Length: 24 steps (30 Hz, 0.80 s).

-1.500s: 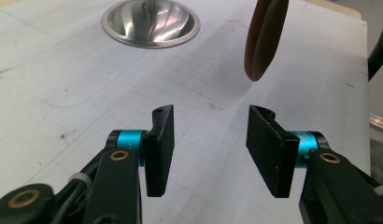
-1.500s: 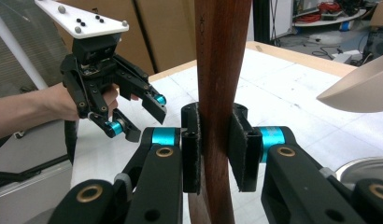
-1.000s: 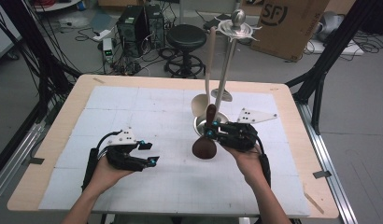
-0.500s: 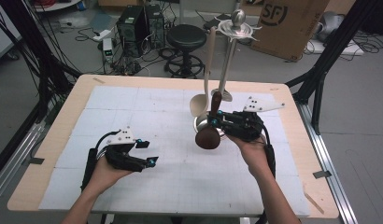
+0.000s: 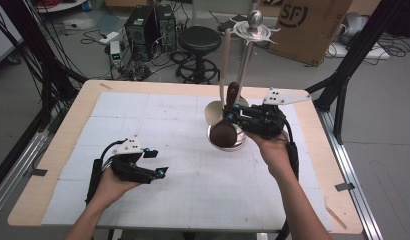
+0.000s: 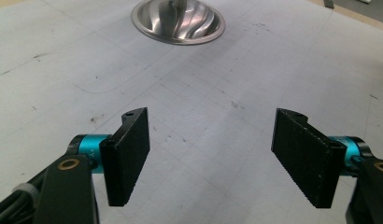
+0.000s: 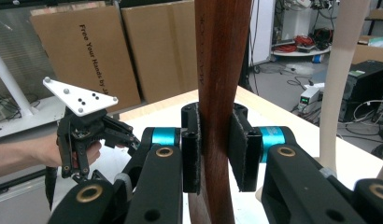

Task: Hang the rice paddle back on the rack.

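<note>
Right hand-held gripper (image 5: 232,116) pinching dark wooden spoon (image 5: 225,125) by handle, mid-right of frame, bowl over utensil stand (image 5: 249,60) base. Not hung yet, likely next. Left hand-held gripper (image 5: 155,162) spread, idle on bench (image 5: 193,200).

Right gripper (image 5: 232,116) carried dark wooden spoon (image 5: 225,127) (upright) over stand base (image 5: 240,145).

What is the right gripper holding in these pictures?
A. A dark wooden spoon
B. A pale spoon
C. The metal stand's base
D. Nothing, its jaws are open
A. In the right gripper view the right gripper has both jaws pressed against the handle of the dark wooden spoon, and the high view shows that spoon's bowl hanging over the stand's metal base, while the pale spoon hangs free.
</note>
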### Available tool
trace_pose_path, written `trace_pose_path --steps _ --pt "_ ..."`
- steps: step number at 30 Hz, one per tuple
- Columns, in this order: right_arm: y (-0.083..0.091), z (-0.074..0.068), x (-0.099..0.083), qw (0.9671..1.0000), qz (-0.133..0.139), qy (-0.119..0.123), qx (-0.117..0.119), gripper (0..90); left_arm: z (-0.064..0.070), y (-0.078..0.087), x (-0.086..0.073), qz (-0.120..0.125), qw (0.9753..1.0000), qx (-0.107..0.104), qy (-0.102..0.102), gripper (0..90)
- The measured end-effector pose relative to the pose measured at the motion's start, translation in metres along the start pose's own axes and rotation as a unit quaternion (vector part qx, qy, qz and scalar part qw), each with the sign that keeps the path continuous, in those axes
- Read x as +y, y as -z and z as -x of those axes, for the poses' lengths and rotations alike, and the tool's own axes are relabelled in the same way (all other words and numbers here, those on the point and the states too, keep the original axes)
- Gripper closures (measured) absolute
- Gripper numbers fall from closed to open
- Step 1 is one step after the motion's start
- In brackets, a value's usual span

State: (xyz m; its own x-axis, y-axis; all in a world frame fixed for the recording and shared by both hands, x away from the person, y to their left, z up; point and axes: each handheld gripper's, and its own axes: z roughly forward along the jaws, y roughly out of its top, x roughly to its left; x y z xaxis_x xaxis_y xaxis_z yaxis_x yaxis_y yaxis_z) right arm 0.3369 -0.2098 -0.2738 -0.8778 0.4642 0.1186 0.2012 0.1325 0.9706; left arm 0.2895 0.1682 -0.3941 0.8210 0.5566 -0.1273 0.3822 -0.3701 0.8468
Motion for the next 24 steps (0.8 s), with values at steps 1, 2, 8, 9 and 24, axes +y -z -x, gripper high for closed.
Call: trace_pose_path --steps 1,2,8,9,24 --pt "0.000 0.000 0.001 1.0000 0.000 0.003 0.000 76.5 0.000 0.000 0.000 0.000 1.0000 0.000 0.000 28.0" --pt "-0.001 0.000 0.003 1.0000 0.000 0.002 0.000 76.4 0.000 0.000 0.000 0.001 1.0000 0.001 0.002 27.8" --pt "-0.001 0.001 0.011 1.0000 0.000 0.007 -0.003 76.5 -0.003 0.002 -0.001 0.004 0.9999 0.006 0.008 24.9" --pt "-0.001 0.002 0.013 1.0000 -0.001 0.007 -0.004 76.4 -0.003 0.002 -0.002 0.005 0.9999 0.006 0.011 24.5" --pt "0.005 0.008 0.048 0.9996 0.016 0.016 -0.018 76.4 -0.005 0.004 -0.002 0.011 0.9996 0.014 0.024 19.1"
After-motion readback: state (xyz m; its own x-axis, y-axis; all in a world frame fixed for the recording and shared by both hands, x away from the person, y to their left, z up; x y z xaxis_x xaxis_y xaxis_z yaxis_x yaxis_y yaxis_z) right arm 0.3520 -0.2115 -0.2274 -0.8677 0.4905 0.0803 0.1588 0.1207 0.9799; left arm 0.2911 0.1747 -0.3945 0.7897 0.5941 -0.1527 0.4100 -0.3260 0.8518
